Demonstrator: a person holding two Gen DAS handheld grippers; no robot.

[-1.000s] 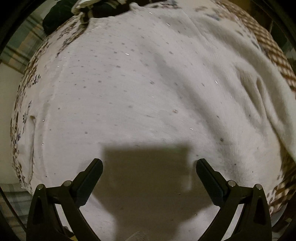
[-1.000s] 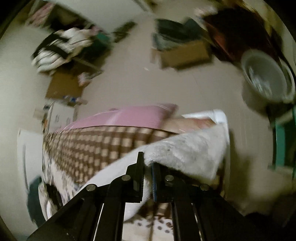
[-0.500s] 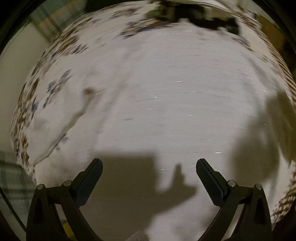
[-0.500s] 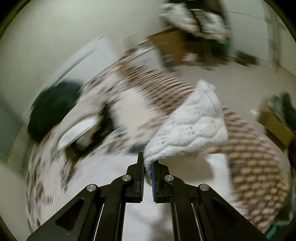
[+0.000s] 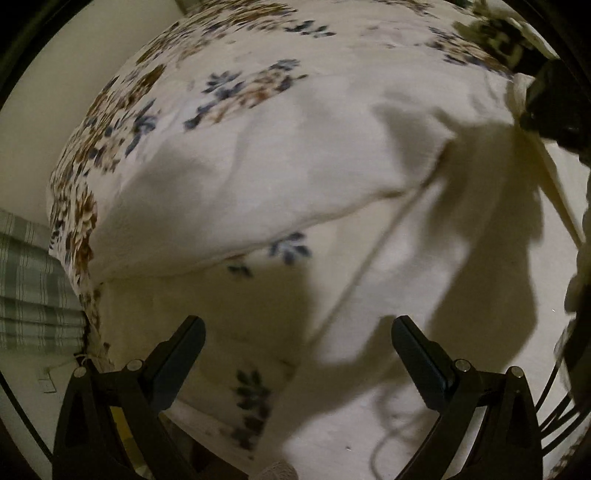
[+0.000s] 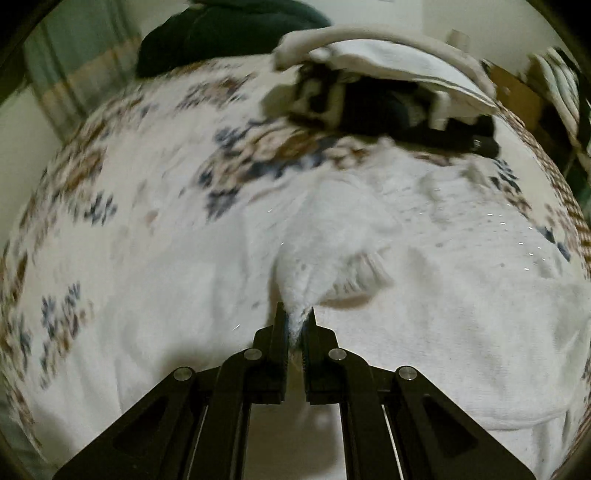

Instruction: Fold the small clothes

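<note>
A white fleecy garment lies spread on the floral bedspread. My right gripper is shut on a bunched edge of the garment, holding it low over the rest of the cloth. In the left wrist view the garment lies as a white fold over the floral bedspread. My left gripper is open and empty, hovering above the bed edge. The right gripper's dark body shows at the top right of that view, with a cloth edge hanging from it.
A pile of black-and-white clothes with a cream towel on top sits at the far side of the bed. A dark green bundle lies behind it. A green plaid fabric hangs beside the bed at left.
My right gripper has swung down from high in the air to low over the bed, still holding the white cloth. My left gripper has drawn back toward the bed's edge.
</note>
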